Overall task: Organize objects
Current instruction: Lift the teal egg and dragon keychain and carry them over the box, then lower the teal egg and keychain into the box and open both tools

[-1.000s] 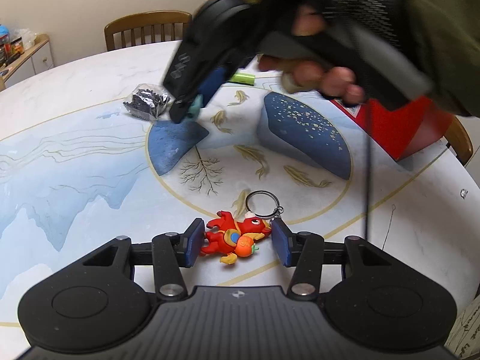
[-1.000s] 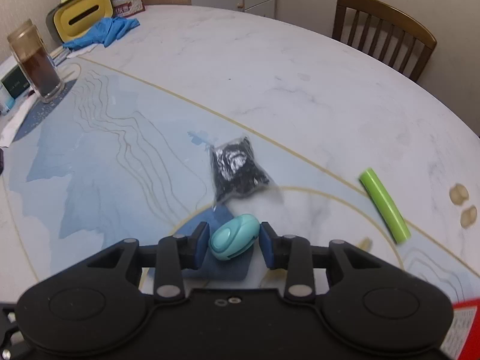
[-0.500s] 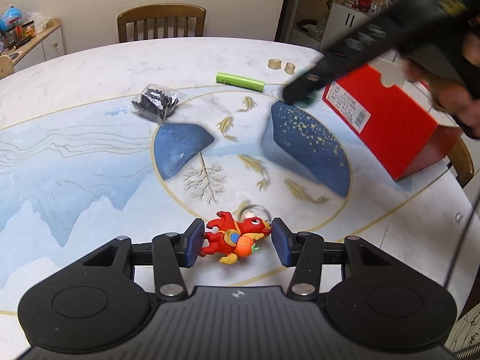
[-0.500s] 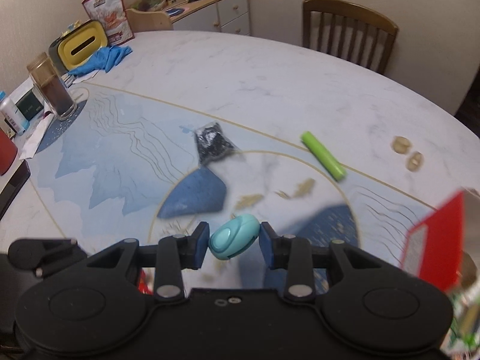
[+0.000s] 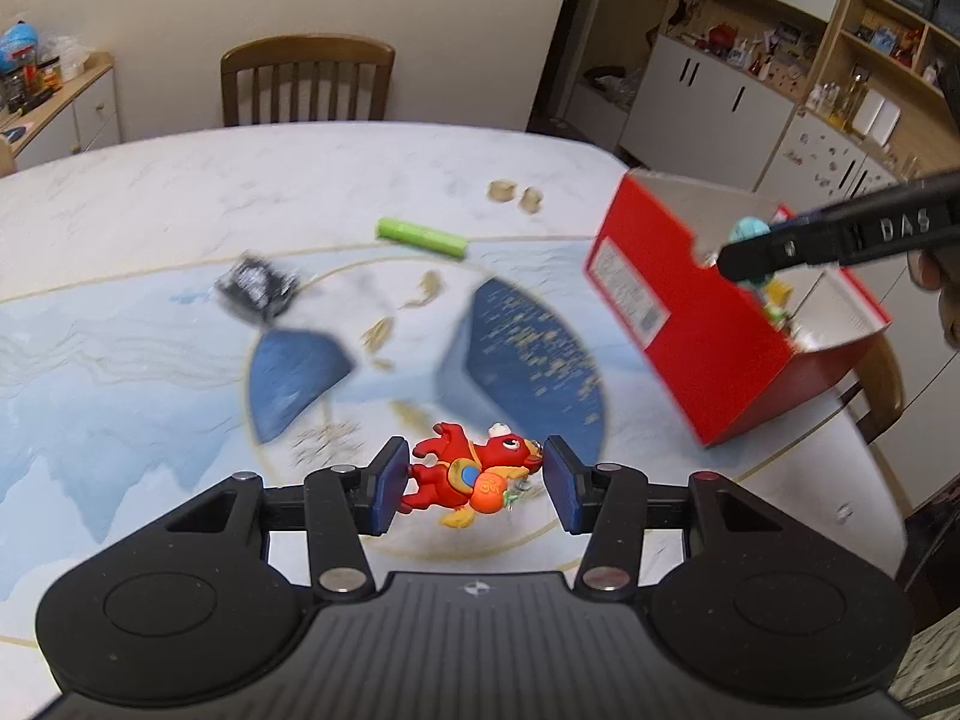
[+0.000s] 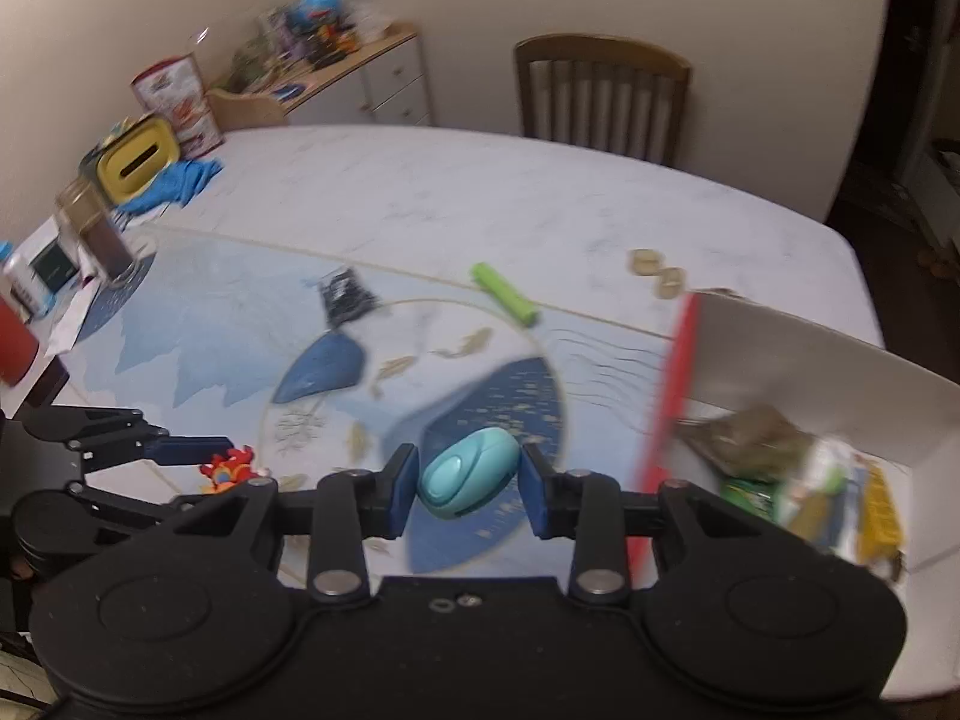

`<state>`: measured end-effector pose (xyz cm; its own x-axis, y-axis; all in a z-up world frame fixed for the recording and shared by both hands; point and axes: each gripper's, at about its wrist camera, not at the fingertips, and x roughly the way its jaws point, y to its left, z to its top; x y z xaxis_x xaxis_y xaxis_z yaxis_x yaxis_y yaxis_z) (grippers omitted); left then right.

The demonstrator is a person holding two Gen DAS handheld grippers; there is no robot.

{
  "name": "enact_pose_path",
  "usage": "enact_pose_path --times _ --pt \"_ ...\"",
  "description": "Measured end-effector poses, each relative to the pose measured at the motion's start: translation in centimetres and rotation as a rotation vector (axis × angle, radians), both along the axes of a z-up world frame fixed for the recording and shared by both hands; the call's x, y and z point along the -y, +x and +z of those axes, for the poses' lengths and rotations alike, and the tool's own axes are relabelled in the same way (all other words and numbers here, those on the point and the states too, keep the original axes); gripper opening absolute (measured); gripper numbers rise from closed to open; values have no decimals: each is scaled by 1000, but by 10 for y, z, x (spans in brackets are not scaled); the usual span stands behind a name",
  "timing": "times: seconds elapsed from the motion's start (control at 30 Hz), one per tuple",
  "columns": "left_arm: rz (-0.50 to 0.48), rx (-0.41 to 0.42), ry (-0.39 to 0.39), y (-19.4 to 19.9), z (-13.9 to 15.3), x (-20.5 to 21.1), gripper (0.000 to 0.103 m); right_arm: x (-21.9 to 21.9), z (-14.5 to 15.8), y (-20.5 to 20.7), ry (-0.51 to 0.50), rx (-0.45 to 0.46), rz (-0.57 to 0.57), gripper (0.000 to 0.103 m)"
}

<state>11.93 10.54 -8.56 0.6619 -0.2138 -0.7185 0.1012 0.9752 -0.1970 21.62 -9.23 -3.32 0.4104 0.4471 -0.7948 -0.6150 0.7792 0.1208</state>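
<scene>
1. My right tool (image 6: pixel 468 482) grips the teal oval (image 6: pixel 471 471), near the red box (image 5: pixel 714 360).
2. My left tool (image 5: pixel 476 478) pinches the red toy (image 5: pixel 465 468) above the table (image 5: pixel 300 180).
3. The oval looks hard and perhaps slippery, so I hold it across its middle.

In the centre of the frame my right gripper (image 6: pixel 469 489) is clamped on a teal egg-shaped object (image 6: pixel 469 473), one blue pad against each side, held above the table (image 6: pixel 480 192). At the right edge I see the red box (image 6: pixel 666 384) with its white inside open to me and blurred packets (image 6: pixel 810 474) lying in it. At lower left my left gripper (image 6: pixel 231 461) reaches in, with a red figurine (image 6: pixel 231 465) at its tips. Further up the table lie a green cylinder (image 6: pixel 503 294) and a small dark bag (image 6: pixel 346 295), well apart from each other. A wooden chair (image 6: pixel 600 96) stands at the top of the frame.
</scene>
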Motion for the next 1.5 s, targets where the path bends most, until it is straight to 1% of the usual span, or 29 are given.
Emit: enact_pose_path --times 0.17,0.53,0.63,0.87,1.07,1.17,1.3,1.5 --pt "-24 18 5 10 19 26 48 42 6 3 11 16 -46 35" --pt "-103 66 34 45 49 91 48 141 3 19 3 37 -177 35" --pt "-125 77 31 58 57 111 48 160 0 24 -3 37 -211 35" --pt "-203 114 56 91 70 165 48 198 -12 36 -18 34 -251 35" --pt "-258 102 76 124 64 208 48 219 -25 47 -33 14 -262 35" --pt "-274 88 106 139 54 225 48 224 -31 50 -34 3 -253 35" --pt "-275 56 134 158 37 241 48 226 -37 52 -23 -19 -230 35" --pt "-258 7 177 184 13 255 48 219 -47 57 -38 -36 -189 35"
